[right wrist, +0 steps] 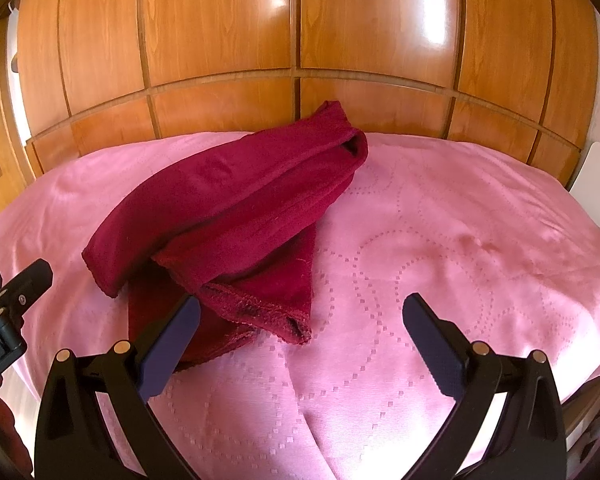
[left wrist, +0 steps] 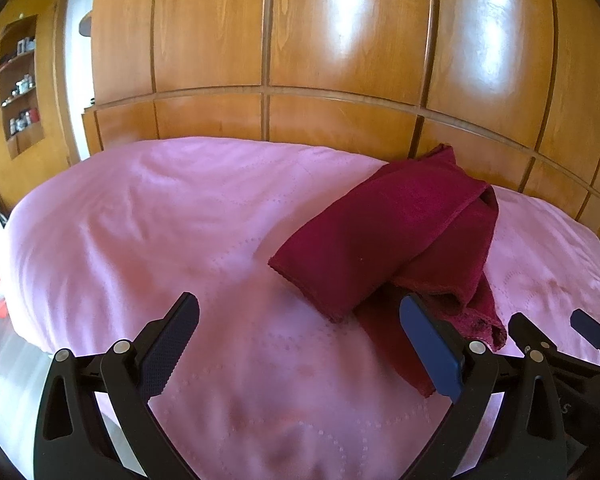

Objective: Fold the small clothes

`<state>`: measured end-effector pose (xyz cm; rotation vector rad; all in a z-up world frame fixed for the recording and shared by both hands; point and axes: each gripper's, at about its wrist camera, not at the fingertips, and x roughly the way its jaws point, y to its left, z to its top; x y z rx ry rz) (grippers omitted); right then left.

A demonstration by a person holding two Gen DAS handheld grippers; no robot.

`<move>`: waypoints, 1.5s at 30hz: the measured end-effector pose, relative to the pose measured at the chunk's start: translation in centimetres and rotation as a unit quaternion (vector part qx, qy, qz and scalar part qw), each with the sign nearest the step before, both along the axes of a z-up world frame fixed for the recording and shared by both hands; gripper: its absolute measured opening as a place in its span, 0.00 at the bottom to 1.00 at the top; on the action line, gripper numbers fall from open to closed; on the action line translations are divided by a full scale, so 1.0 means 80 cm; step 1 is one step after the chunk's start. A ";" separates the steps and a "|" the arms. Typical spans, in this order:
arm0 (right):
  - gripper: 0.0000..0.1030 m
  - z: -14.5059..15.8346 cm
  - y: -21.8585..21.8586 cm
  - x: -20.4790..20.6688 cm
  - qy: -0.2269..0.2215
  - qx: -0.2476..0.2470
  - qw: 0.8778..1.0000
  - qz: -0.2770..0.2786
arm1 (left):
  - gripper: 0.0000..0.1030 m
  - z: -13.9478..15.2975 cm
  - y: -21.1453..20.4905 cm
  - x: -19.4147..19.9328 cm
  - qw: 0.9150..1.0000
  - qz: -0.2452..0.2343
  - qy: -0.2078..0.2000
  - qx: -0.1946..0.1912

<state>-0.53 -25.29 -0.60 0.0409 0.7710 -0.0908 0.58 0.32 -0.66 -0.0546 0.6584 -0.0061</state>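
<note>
Both grippers hovering open over a half-folded maroon cloth on the bed.

Left wrist view: the left gripper [left wrist: 300,320] is hanging above the pink bedspread [left wrist: 140,220], jaws spread wide, gripping nothing; the maroon cloth [left wrist: 384,232] is lying right of centre toward the wooden headboard [left wrist: 340,120], its loose lower corner just beside the right-hand jaw.
Right wrist view: the right gripper [right wrist: 302,320] is likewise gaping and empty-handed, the cloth's [right wrist: 236,208] frayed hem lying between its jaws, nearer the left one. Best to pinch that hem and the neighbouring corner together, lifting evenly so layers are not sliding apart.
</note>
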 end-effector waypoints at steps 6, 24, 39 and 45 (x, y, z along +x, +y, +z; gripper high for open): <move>0.98 -0.002 0.000 0.002 0.004 -0.001 1.000 0.002 | 0.97 0.000 0.000 0.002 1.000 -0.009 -0.001 0.002; 0.98 -0.005 0.003 0.005 0.005 -0.006 1.000 0.007 | 0.97 -0.002 0.002 0.004 1.000 -0.011 0.003 -0.006; 0.98 -0.004 0.008 0.006 0.004 -0.009 1.000 0.010 | 0.97 -0.003 0.001 0.006 1.000 -0.007 0.006 -0.005; 0.98 -0.006 0.008 0.007 0.007 -0.006 1.000 0.012 | 0.97 -0.008 0.010 0.012 1.000 -0.004 0.014 -0.010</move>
